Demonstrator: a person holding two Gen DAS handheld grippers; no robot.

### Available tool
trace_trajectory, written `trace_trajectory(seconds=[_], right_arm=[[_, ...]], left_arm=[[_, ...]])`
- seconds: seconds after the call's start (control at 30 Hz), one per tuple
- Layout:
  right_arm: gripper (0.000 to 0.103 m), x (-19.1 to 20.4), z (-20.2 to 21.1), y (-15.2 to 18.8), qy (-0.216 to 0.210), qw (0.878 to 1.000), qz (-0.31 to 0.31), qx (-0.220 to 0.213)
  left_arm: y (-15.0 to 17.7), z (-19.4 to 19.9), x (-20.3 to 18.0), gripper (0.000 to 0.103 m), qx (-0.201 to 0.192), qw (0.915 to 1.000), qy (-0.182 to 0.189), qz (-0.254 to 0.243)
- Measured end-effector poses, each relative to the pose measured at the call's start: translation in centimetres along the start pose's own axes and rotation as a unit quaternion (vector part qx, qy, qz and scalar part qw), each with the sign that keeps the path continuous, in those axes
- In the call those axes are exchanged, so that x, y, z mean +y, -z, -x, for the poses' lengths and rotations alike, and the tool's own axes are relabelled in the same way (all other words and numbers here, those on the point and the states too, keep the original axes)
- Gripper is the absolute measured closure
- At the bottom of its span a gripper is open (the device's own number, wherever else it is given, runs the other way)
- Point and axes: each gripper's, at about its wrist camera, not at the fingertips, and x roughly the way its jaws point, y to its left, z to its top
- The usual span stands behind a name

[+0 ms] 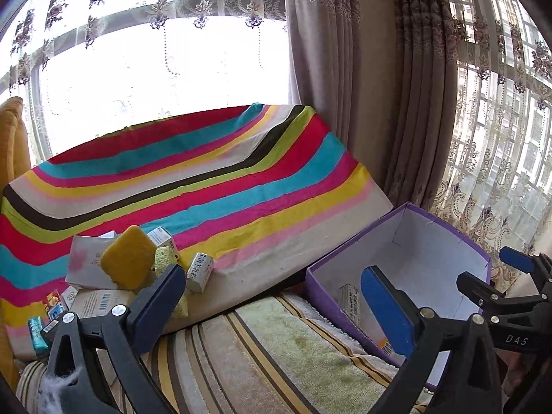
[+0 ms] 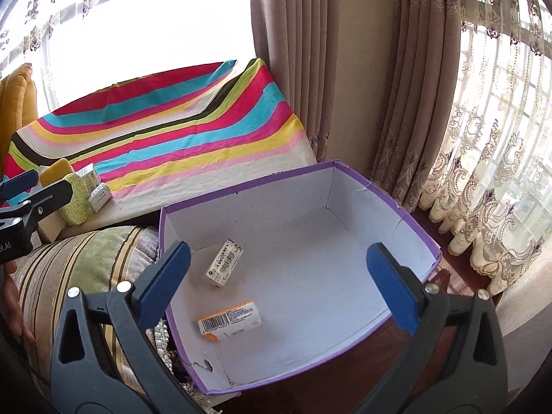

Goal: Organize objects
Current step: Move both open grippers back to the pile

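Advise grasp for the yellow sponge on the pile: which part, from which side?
Probably clamp the yellow sponge across its thin dimension at the exposed upper corner, coming from above. It leans tilted on the white box, with small boxes crowding its lower edge. Left tongs are open.

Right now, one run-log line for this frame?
left claw open | right claw open, over purple box | two cartons inside | sponge pile waiting

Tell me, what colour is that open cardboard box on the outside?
Purple outside, white inside. The box shows best in the right wrist view.
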Motion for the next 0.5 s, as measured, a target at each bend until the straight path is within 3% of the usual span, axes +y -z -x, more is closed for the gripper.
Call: trace_trajectory(seconds=[0.2,0.37,0.5], right_arm=[[0.0,2.5,0.4,-0.3,0.006,0.998,0.062,-0.015],[0.0,3.4,0.9,0.0,-0.08,0.996,0.047,-0.013],[0.0,4.9,0.6,0.1,-0.118,0.992,0.044,0.013]], left_arm=[[1.1,2.5,3.2,0.0,-0.028,0.9994,-0.02,0.01],[2.4,4.4,6.8,0.0,-0.022,0.9987,-0.017,0.043],[3.7,5.9,10.1,0.0,-0.021,0.9961,-0.036,0.079]])
